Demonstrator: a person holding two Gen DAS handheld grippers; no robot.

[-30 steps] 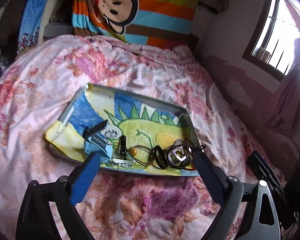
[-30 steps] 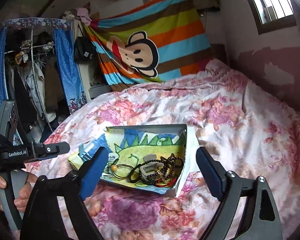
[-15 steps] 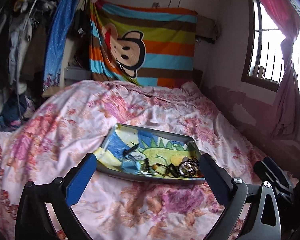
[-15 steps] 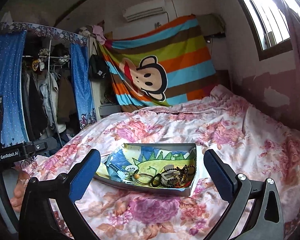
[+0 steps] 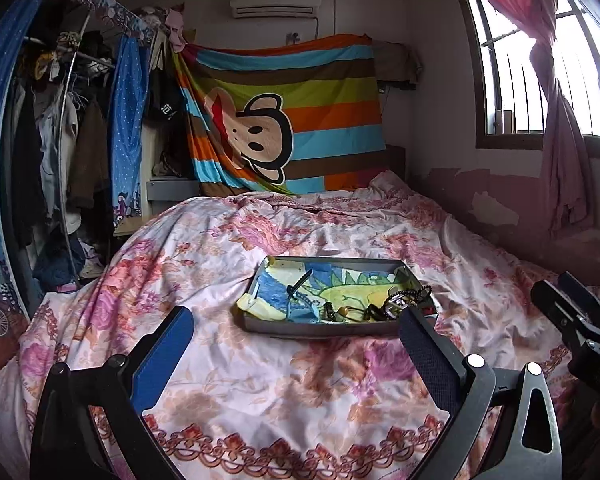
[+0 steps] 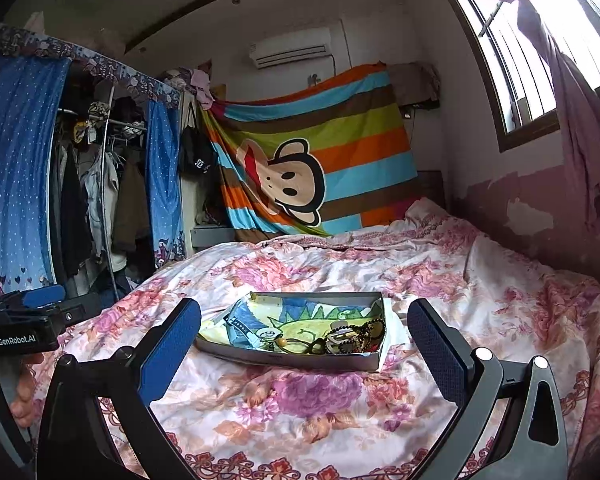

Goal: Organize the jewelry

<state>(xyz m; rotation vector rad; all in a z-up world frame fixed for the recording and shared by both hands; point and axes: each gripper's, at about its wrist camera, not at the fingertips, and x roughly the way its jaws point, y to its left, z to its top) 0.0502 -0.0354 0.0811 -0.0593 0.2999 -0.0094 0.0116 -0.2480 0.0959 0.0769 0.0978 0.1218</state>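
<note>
A shallow grey box point(image 5: 320, 330) lined with a dinosaur drawing lies on the floral bed; it also shows in the right wrist view point(image 6: 292, 360). Inside, a light blue watch point(image 5: 300, 308) lies at the left, and a heap of dark beaded bracelets and necklaces point(image 5: 400, 304) sits at the front right, also seen in the right wrist view point(image 6: 348, 338). My left gripper point(image 5: 292, 332) is open and empty, held back from the box. My right gripper point(image 6: 304, 336) is open and empty, also short of the box.
The floral bedspread point(image 5: 260, 392) covers the bed. A striped monkey blanket point(image 5: 284, 120) hangs at the head. A wardrobe with clothes point(image 5: 52, 140) stands left. A window with pink curtain point(image 5: 556, 112) is on the right wall.
Both grippers have pulled back and tilted up from the box, which now looks smaller and farther. The jewelry in the box has not moved.
</note>
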